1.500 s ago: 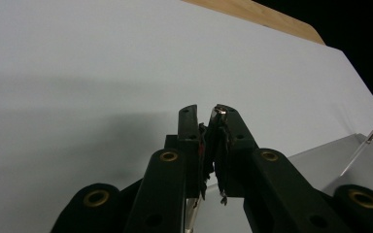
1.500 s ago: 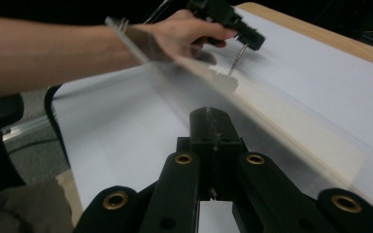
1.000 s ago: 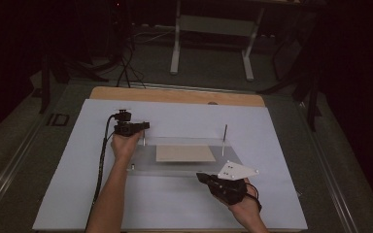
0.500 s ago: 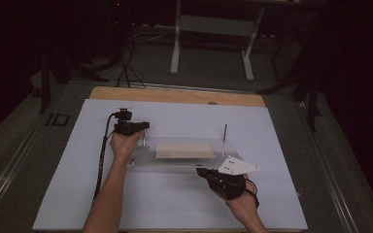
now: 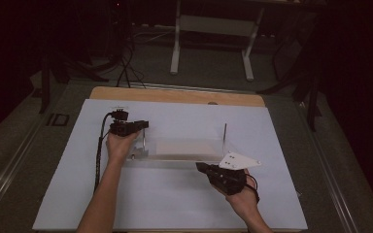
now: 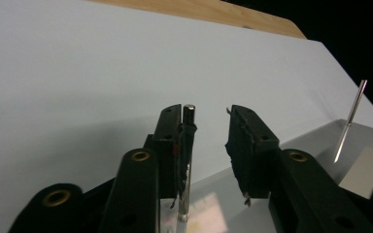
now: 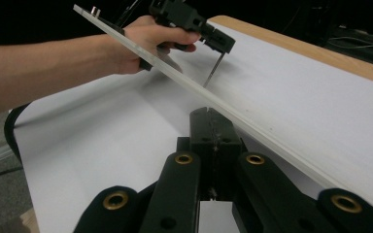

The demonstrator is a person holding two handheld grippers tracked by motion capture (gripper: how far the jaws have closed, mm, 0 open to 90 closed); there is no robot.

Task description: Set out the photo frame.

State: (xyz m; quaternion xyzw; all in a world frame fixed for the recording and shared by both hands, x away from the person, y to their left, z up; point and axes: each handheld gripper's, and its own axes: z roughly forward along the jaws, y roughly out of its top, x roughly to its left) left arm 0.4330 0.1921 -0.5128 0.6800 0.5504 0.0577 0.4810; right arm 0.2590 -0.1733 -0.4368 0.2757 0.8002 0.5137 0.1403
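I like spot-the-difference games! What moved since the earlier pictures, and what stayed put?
The right gripper slid a little forward, away from the person, toward the near edge of the clear plastic plate with thin metal pins; its jaws are shut. The pale tan sheet seen at the plate looks flatter, so the plate may be tipping. The left gripper stayed open beside the plate's left pin.

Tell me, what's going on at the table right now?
Left gripper open around a metal pin. Right gripper shut, by the clear plate. Second pin upright. Nothing in the way.
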